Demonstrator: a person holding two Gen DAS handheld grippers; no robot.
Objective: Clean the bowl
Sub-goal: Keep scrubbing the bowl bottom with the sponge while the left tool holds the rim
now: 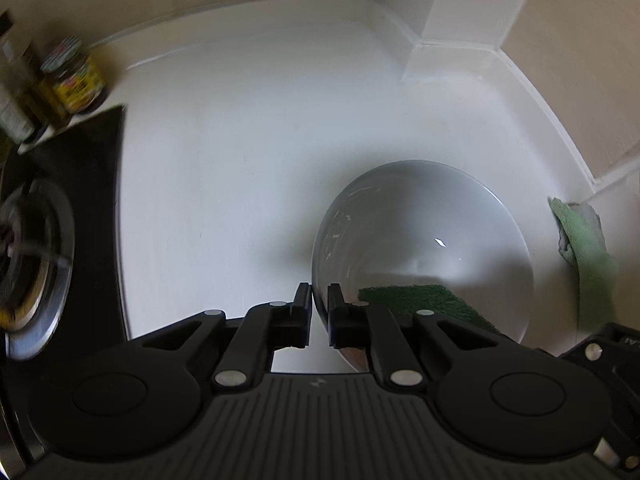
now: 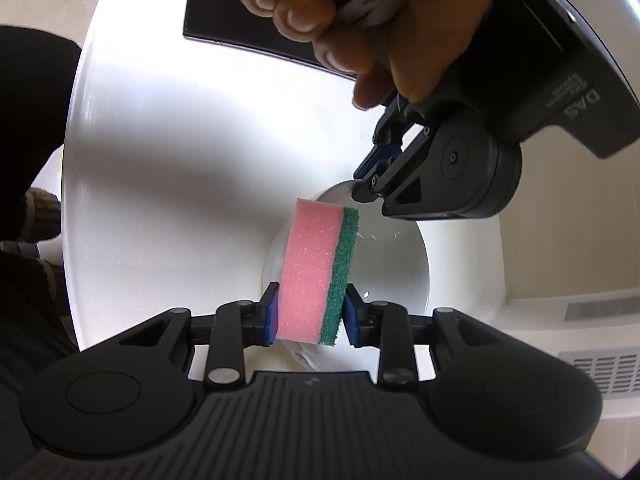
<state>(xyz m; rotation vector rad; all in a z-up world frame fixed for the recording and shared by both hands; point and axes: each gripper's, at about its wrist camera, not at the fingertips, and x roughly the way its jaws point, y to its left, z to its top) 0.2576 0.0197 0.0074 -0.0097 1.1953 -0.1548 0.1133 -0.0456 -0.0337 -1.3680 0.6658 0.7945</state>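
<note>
Right gripper clamps upright sponge, green side rightward; left gripper pinches bowl rim.

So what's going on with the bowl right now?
Left gripper clamped on bowl rim. Right gripper holds sponge inside bowl. Nothing blocking.

A gas burner sits left on the white worktop; jars behind it, green cloth far right.
</note>
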